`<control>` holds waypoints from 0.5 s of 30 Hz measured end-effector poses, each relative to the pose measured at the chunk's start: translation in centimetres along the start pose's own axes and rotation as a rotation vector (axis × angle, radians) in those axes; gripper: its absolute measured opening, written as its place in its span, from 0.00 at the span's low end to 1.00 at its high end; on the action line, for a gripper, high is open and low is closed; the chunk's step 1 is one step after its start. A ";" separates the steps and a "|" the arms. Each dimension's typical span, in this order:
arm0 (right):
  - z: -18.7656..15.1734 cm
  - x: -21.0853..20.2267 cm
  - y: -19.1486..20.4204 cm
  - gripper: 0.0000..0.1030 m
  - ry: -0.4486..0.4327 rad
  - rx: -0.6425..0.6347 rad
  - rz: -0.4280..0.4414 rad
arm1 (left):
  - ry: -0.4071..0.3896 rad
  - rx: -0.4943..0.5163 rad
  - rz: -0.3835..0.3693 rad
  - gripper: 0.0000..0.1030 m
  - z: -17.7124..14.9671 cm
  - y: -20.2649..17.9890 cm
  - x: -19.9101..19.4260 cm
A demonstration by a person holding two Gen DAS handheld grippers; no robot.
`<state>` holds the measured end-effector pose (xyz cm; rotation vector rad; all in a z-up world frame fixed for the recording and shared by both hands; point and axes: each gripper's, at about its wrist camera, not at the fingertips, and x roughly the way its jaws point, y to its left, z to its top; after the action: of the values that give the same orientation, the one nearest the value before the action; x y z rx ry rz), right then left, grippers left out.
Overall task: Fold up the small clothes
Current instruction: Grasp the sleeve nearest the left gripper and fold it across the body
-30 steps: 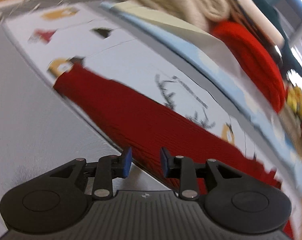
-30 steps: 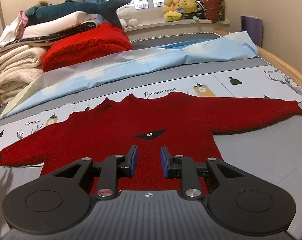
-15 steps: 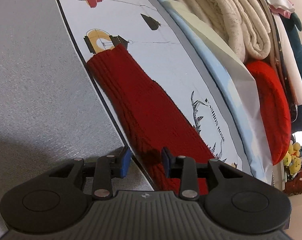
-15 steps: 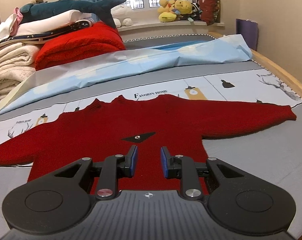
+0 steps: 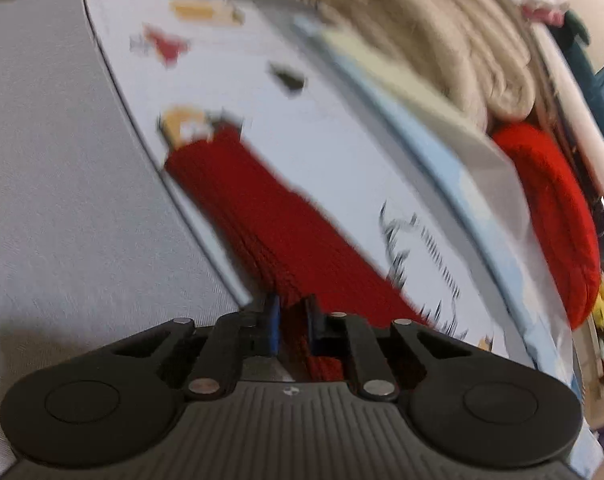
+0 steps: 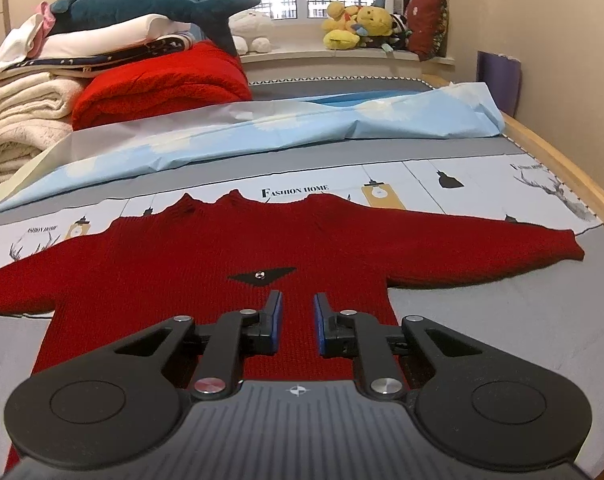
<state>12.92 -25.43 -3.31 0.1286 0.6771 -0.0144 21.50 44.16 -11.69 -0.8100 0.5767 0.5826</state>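
Observation:
A small dark red knit sweater (image 6: 229, 256) lies flat on the bed, front up, both sleeves spread out, with a black patch on the chest. My right gripper (image 6: 295, 322) is open and empty, hovering over the sweater's lower body. In the blurred left wrist view, my left gripper (image 5: 291, 322) is shut on the sweater's left sleeve (image 5: 261, 216), with red knit pinched between the blue pads. The sleeve's cuff lies further out towards the bed's edge.
A grey and white printed bed sheet (image 6: 462, 176) covers the bed. A light blue quilt (image 6: 302, 128) lies behind the sweater. Folded blankets, a red one (image 6: 161, 84) and a plush shark (image 6: 149, 6) are stacked at the back left. A wooden bed rail (image 6: 562, 172) runs along the right.
My left gripper has closed on the sleeve, which lay between its open jaws before. My right gripper has stayed open and shifted slightly over the sweater's body.

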 end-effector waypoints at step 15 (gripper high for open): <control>-0.6 0.0 -1.1 0.16 0.027 -0.117 -0.011 | 0.065 -0.109 0.009 0.14 -0.4 -0.5 0.8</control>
<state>12.45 -26.43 -3.90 0.0129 0.7040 0.0166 22.27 43.78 -12.16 -0.9328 0.6127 0.6021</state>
